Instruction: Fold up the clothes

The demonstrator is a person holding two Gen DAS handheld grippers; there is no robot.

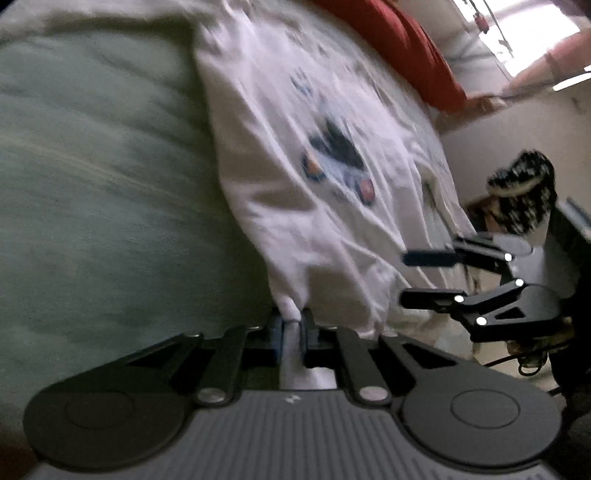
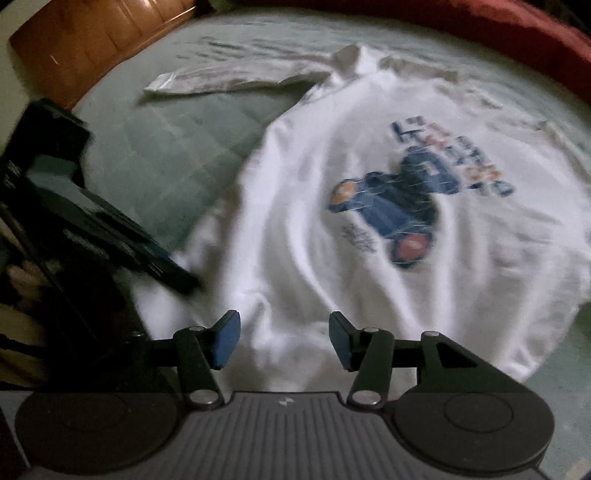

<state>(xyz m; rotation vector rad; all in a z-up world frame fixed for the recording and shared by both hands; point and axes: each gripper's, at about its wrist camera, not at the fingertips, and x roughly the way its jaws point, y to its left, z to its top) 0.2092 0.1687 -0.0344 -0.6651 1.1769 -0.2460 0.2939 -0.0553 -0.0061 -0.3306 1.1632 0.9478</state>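
A white sweatshirt (image 1: 295, 155) with a blue printed picture (image 2: 402, 206) lies spread on a pale green bed sheet (image 1: 92, 184). At the bottom of the left wrist view my left gripper (image 1: 291, 323) is shut on a pinched fold of the sweatshirt's hem. The same gripper (image 2: 181, 277) shows in the right wrist view, at the garment's lower left corner. My right gripper (image 2: 284, 339) hangs open over the hem's middle, with nothing pressed between its blue pads. It also appears as my right gripper (image 1: 424, 277) beside the shirt's edge. One sleeve (image 2: 229, 77) stretches out to the upper left.
A red blanket (image 2: 498, 33) lies along the far side of the bed. Wooden furniture (image 2: 92, 40) stands beyond the upper left corner. A dark patterned object (image 1: 524, 192) sits past the bed's edge. Bare sheet (image 2: 166, 147) lies left of the shirt.
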